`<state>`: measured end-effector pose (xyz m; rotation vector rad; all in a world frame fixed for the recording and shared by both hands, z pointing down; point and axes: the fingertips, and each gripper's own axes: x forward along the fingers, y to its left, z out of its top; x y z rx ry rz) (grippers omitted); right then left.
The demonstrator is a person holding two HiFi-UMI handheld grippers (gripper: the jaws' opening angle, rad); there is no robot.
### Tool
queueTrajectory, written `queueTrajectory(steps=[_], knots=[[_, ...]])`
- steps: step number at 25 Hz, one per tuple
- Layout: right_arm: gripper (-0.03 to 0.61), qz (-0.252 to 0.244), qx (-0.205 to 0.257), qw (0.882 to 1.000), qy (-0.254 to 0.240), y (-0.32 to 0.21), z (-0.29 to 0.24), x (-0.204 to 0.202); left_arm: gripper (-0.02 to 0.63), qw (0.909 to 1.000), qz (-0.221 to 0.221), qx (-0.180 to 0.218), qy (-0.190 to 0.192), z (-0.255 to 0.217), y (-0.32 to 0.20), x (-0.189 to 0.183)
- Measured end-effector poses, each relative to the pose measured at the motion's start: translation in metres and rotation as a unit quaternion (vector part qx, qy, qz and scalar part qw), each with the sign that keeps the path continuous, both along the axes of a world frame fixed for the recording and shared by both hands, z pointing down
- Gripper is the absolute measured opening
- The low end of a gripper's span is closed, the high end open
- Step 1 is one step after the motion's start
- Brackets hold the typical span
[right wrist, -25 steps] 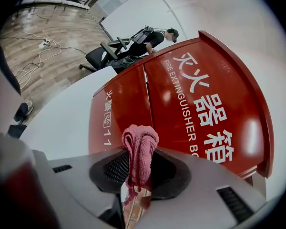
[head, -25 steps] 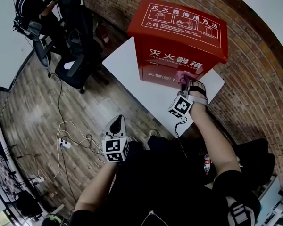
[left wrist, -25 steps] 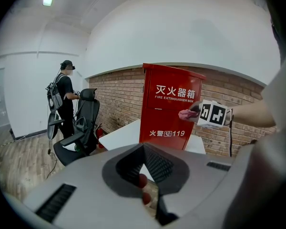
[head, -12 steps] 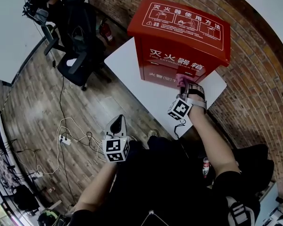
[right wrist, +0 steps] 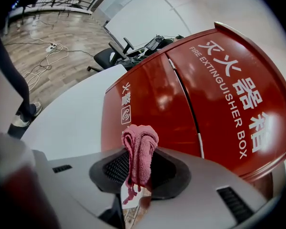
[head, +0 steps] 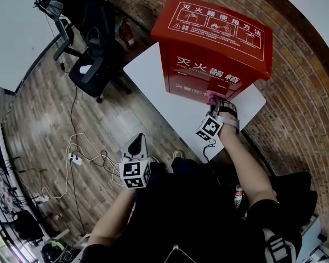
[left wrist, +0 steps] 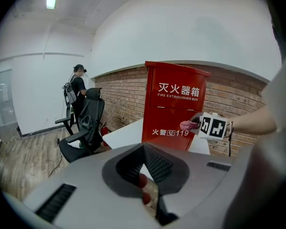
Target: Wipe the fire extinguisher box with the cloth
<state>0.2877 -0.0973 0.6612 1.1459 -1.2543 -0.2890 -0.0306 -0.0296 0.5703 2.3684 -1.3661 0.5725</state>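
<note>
The red fire extinguisher box stands on a white table against the brick wall. My right gripper is shut on a pink cloth, which is at the lower front of the box, near its right door. In the right gripper view the bunched cloth sticks up between the jaws, with the box front just beyond. My left gripper hangs low near the person's lap, away from the table, shut with nothing in it. From the left gripper view, the box and the cloth are ahead.
Black office chairs stand left of the table. A person stands behind them. Cables and a power strip lie on the wooden floor. A small extinguisher stands by the brick wall.
My right gripper has carried the cloth a little lower on the box front. The head view has shifted slightly. The left gripper has stayed in place.
</note>
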Motion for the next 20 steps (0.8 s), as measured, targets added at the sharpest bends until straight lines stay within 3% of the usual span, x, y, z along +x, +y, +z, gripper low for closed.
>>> queueTrajectory(steps=[20], knots=[[0.109,-0.014,-0.040,0.999,-0.013,-0.003,0.060,-0.003,0.028,0.9997,-0.017,-0.009,-0.013,0.006,0.006,-0.009]])
